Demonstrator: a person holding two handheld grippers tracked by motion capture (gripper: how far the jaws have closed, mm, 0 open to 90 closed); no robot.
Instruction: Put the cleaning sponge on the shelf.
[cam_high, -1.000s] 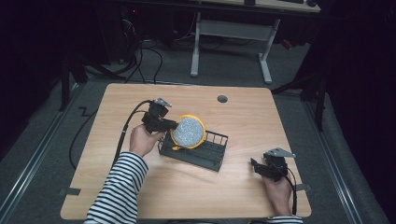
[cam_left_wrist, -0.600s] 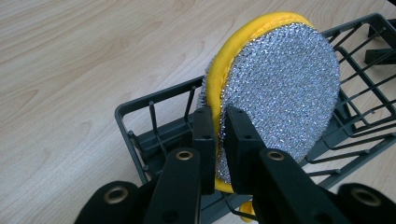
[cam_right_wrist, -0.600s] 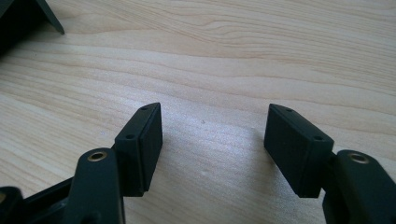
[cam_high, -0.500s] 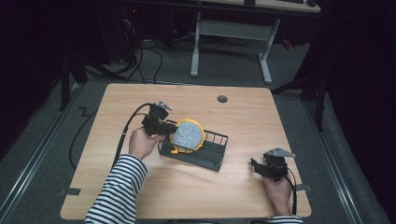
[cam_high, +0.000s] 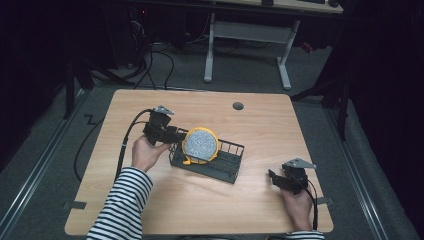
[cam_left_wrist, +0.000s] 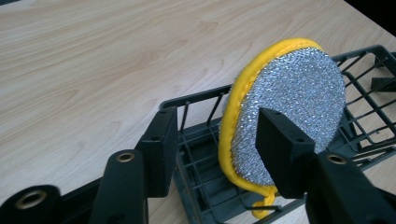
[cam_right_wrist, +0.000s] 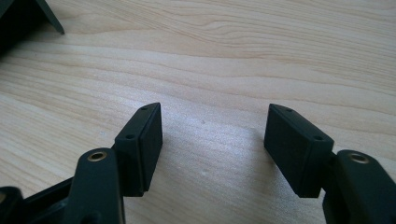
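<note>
The right gripper (cam_high: 276, 178) sits nearest the person, well to the right of the dark wire rack (cam_high: 227, 161), its jaws spread wide over bare table (cam_high: 260, 120) with nothing between them. Farther in, the left gripper (cam_left_wrist: 215, 140) is at the rack's left end; its jaws have just been opening and now stand apart, one on each side of the round yellow-edged scouring pad (cam_left_wrist: 289, 107), not pressing it. The pad stands upright on edge inside the rack's left end.
</note>
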